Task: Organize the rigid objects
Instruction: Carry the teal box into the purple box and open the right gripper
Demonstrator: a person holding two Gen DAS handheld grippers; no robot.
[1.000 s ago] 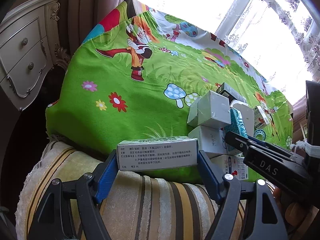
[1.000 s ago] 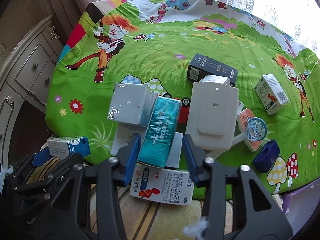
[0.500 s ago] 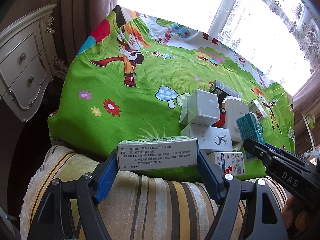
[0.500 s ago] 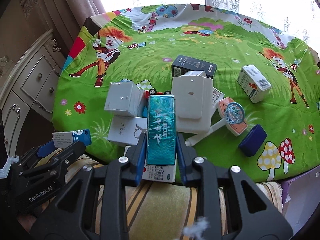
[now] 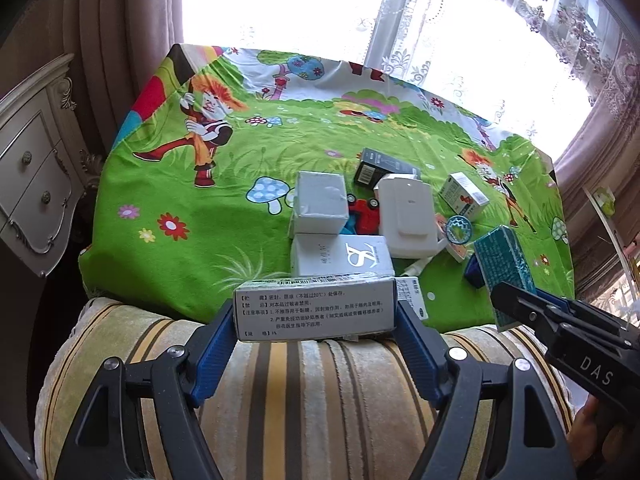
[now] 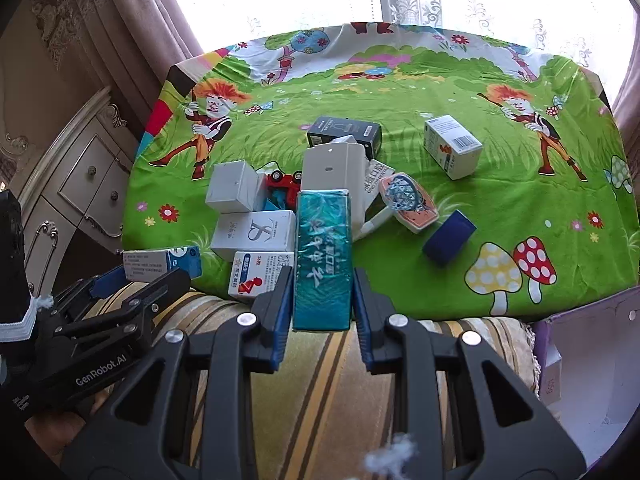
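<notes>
My left gripper [image 5: 315,322] is shut on a white medicine box [image 5: 315,307] with a blue end, held over the striped cushion near the table's front edge; it also shows in the right wrist view [image 6: 162,263]. My right gripper [image 6: 322,290] is shut on a teal packet [image 6: 323,256], lifted clear of the pile; the packet also shows in the left wrist view [image 5: 505,270]. The pile on the green cartoon cloth [image 6: 500,184] holds a white cube box [image 6: 232,191], a white box with a logo [image 6: 256,234] and a tall white box [image 6: 334,168].
Also on the cloth are a black box [image 6: 344,132], a white box with a barcode [image 6: 452,146], a blue block [image 6: 449,237], a red toy car [image 6: 282,182] and a red-figure medicine box [image 6: 260,274]. A white drawer cabinet [image 6: 76,184] stands left. A purple-edged box [image 6: 588,344] sits right.
My right gripper closed on the teal packet and pulled it up and back off the pile. My left gripper drew back and rose a little with its box.
</notes>
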